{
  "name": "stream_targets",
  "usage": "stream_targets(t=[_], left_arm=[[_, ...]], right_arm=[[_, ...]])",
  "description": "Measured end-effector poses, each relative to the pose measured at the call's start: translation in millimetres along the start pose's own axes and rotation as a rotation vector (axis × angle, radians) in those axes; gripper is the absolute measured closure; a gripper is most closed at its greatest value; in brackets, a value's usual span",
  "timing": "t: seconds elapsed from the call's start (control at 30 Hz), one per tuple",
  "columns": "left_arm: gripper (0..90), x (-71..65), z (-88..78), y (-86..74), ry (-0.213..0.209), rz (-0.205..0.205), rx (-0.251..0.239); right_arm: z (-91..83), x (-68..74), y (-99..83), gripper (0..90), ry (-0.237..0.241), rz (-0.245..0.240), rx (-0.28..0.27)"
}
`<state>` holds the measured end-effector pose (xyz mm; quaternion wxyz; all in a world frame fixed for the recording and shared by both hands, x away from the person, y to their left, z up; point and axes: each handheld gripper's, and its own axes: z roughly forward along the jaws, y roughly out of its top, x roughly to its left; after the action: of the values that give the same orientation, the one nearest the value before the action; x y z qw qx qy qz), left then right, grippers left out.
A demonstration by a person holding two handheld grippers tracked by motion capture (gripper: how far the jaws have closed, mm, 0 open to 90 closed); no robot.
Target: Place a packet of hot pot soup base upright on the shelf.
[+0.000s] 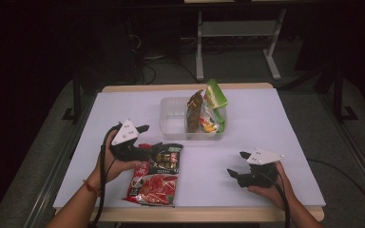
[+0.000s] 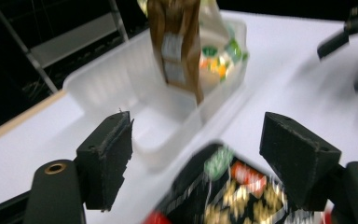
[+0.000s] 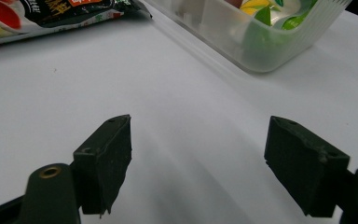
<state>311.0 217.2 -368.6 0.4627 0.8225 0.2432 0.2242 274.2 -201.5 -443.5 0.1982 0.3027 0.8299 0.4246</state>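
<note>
One broad table with a white top and pale wooden edge carries everything here. Toward its far middle sits a clear plastic rectangular bin, whose right half holds two packets standing upright: a brown snack packet and, touching it on the right, a green and white snack bag; the bin's left half is bare. Nearer the person lies a flat red and black printed food pouch, its black end pointing toward the bin and its red end toward the table's near edge. The left hand holds the left gripper over the pouch's upper left corner; in the left gripper view its jaws stand wide apart with the pouch's black end between and below them, though whether they touch it I cannot tell. The right hand holds the right gripper low over bare white tabletop, well apart from the pouch, jaws spread wide with nothing between them.
</note>
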Motion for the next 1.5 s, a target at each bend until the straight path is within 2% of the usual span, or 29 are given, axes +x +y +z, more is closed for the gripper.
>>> stream_targets(t=[0.23, 0.33, 0.43, 0.67, 0.7, 0.77, 0.83, 0.87, 0.9, 0.97, 1.07, 1.17, 1.3, 1.4, 1.5], left_arm=[[21.9, 10.5, -4.8, -37.8, 0.014, -0.038, 0.089], [21.8, 13.4, -6.1, -48.0, 0.003, -0.051, 0.111], [20.8, 17.3, -8.9, -56.0, -0.031, -0.092, 0.108], [19.6, 22.5, -7.8, -79.9, -0.053, -0.163, 0.167], [19.5, 23.3, -7.1, -83.0, -0.065, -0.187, 0.169], [18.9, 25.0, -4.6, -89.6, -0.117, -0.242, 0.178], [20.9, 23.7, -0.5, -94.5, -0.144, -0.254, 0.206], [22.4, 23.9, 0.3, -95.3, -0.164, -0.285, 0.207], [24.0, 24.0, 1.0, -95.3, -0.176, -0.296, 0.209], [25.0, 24.6, 1.8, -94.2, -0.176, -0.308, 0.214], [27.5, 20.9, 5.1, -95.7, -0.232, -0.324, 0.225], [27.0, 14.3, 7.2, -92.6, -0.242, -0.315, 0.234], [25.5, 9.8, 8.7, -91.5, -0.236, -0.336, 0.231], [26.4, 7.1, 8.7, -90.2, -0.243, -0.337, 0.238], [39.1, 8.1, 3.8, -89.6, -0.271, -0.362, 0.256]], right_arm=[[2.1, 0.1, 0.1, 22.3, 0.003, 0.005, 0.006], [1.3, 0.9, 1.0, 22.3, 0.0, 0.006, 0.005], [1.6, 1.7, 1.1, 22.3, 0.004, 0.01, 0.005], [4.9, 6.2, 6.0, 23.5, 0.017, 0.028, 0.004], [6.0, 7.1, 7.0, 23.5, 0.019, 0.024, 0.006], [7.8, 9.4, 8.9, 24.9, 0.025, 0.019, 0.012], [8.9, 11.5, 10.2, 26.7, 0.03, 0.015, 0.012], [9.2, 12.1, 10.7, 27.3, 0.035, 0.012, 0.014], [9.5, 12.9, 11.1, 28.0, 0.036, 0.011, 0.013], [10.1, 13.6, 11.9, 32.0, 0.047, 0.01, 0.015], [11.6, 14.5, 13.0, 31.8, 0.07, 0.028, 0.011], [13.8, 17.4, 15.6, 31.1, 0.084, 0.023, 0.013], [15.8, 20.6, 17.8, 30.9, 0.082, 0.006, 0.023], [15.4, 19.5, 16.8, 30.8, 0.081, 0.015, 0.029], [15.4, 16.1, 14.4, 29.3, 0.075, 0.034, 0.035]])
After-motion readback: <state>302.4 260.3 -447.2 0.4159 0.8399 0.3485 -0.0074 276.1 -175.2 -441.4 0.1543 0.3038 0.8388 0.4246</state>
